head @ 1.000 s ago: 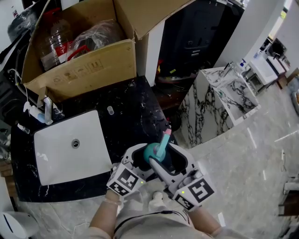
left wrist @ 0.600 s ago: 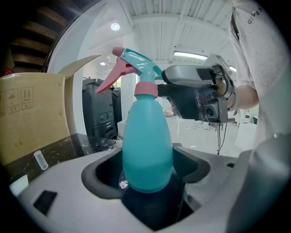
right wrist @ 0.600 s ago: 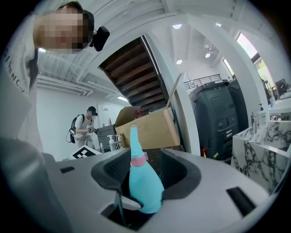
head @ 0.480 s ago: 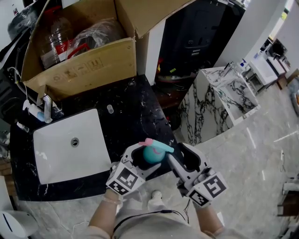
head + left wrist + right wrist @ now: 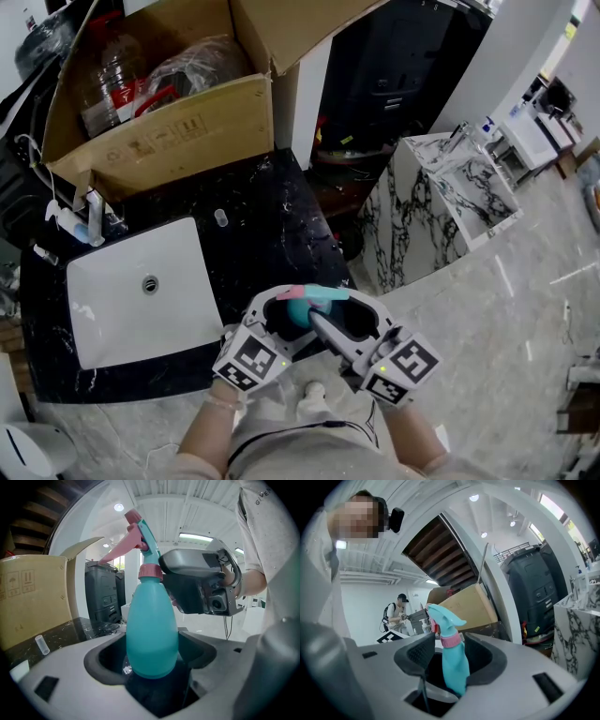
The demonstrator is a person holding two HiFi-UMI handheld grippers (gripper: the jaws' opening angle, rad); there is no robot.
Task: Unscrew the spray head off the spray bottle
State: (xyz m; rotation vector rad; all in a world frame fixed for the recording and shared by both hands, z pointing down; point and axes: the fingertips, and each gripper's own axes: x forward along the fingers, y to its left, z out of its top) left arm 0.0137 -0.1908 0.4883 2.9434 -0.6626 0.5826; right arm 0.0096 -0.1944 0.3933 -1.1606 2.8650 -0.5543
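A teal spray bottle (image 5: 296, 311) with a teal-and-pink spray head (image 5: 317, 294) stands upright between my two grippers, over the counter's front edge. My left gripper (image 5: 284, 322) is shut on the bottle's round body (image 5: 152, 630), low down, and its jaws cup both sides. My right gripper (image 5: 330, 317) comes in from the right and is shut on the neck at the pink collar (image 5: 450, 640). The nozzle (image 5: 443, 616) rises above its jaws. In the left gripper view the right gripper (image 5: 199, 588) hides the right side of the collar.
A black marble counter (image 5: 272, 225) holds a white sink (image 5: 141, 291), a small clear vial (image 5: 220, 220) and an open cardboard box (image 5: 159, 112) with bottles at the back. A marble pedestal (image 5: 450, 206) stands at the right. A person (image 5: 396, 611) stands far off.
The spray head has turned from pointing away to pointing right. My right gripper swung out to the right, then came back in around the neck with narrower jaws. The left gripper kept still.
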